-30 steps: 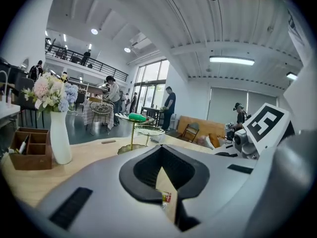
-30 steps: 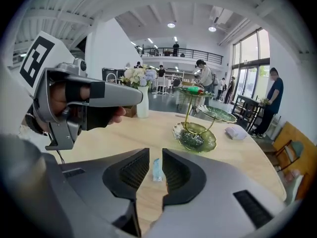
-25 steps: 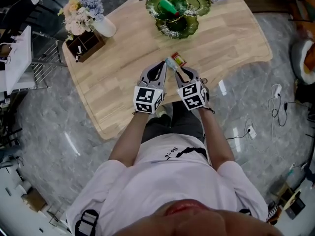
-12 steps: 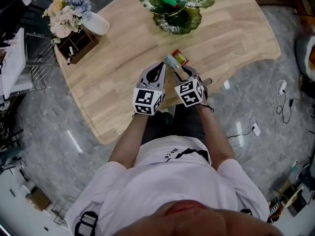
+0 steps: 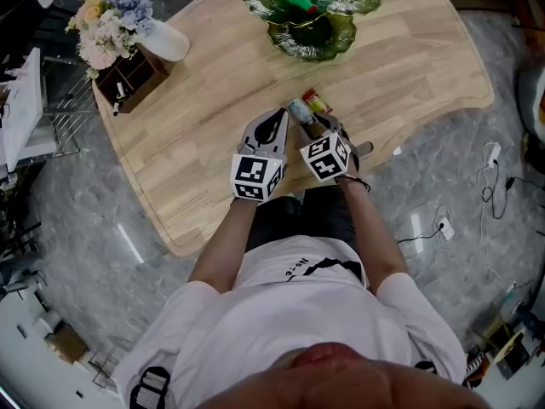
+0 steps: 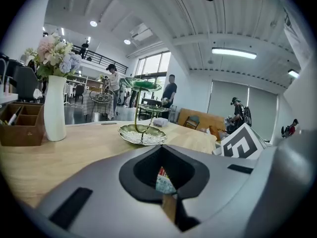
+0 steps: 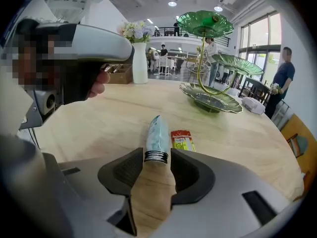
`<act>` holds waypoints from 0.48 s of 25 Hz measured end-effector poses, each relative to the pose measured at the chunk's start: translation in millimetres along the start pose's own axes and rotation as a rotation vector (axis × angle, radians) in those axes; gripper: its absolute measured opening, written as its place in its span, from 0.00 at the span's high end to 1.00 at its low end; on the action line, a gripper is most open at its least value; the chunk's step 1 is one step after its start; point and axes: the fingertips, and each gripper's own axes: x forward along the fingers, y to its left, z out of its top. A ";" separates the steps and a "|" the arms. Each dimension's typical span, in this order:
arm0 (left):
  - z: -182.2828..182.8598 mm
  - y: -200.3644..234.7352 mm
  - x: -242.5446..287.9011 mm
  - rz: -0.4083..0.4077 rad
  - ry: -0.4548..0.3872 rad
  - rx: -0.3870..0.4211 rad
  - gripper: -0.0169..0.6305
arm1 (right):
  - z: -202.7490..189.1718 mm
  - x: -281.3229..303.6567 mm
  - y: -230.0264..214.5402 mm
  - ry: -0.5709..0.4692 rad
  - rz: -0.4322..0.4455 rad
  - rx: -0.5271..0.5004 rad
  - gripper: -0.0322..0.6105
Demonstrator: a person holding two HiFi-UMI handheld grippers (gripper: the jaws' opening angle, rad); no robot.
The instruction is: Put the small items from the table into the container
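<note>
Right tongs (image 7: 156, 155) hung low over the table (image 5: 213, 100), jaws opening around the capped end of a pale tube (image 7: 157, 130) that lay on the wood, red sachet (image 7: 183, 140) just beside it, left tongs (image 6: 161, 148) pressed together alongside, green tiered dish (image 5: 311, 37) stood farther back.

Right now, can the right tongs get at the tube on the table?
Likely yes: the tube lies cap-first between the right tongs, jaws opening, nothing covering it; the red packet lies alongside.
</note>
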 end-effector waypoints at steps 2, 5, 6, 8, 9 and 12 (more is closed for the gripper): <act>-2.8 0.7 1.0 0.001 0.003 0.000 0.96 | -2.1 4.0 -0.1 0.010 -0.001 -0.006 0.68; -4.2 3.4 2.4 0.006 0.003 -0.001 0.96 | -3.1 6.9 0.3 0.020 0.008 -0.012 0.68; -4.5 4.6 2.8 0.008 0.003 -0.002 0.96 | -2.6 7.3 0.7 0.020 0.014 -0.014 0.70; -4.5 6.3 3.2 0.010 0.001 -0.005 0.96 | -1.7 7.2 1.0 0.017 0.022 -0.012 0.70; -3.9 6.5 2.8 0.011 -0.001 -0.007 0.96 | -1.2 6.1 0.9 0.012 0.025 -0.007 0.71; -0.1 6.8 -0.1 0.016 -0.005 -0.013 0.96 | 3.2 -2.1 0.7 -0.013 0.027 0.015 0.71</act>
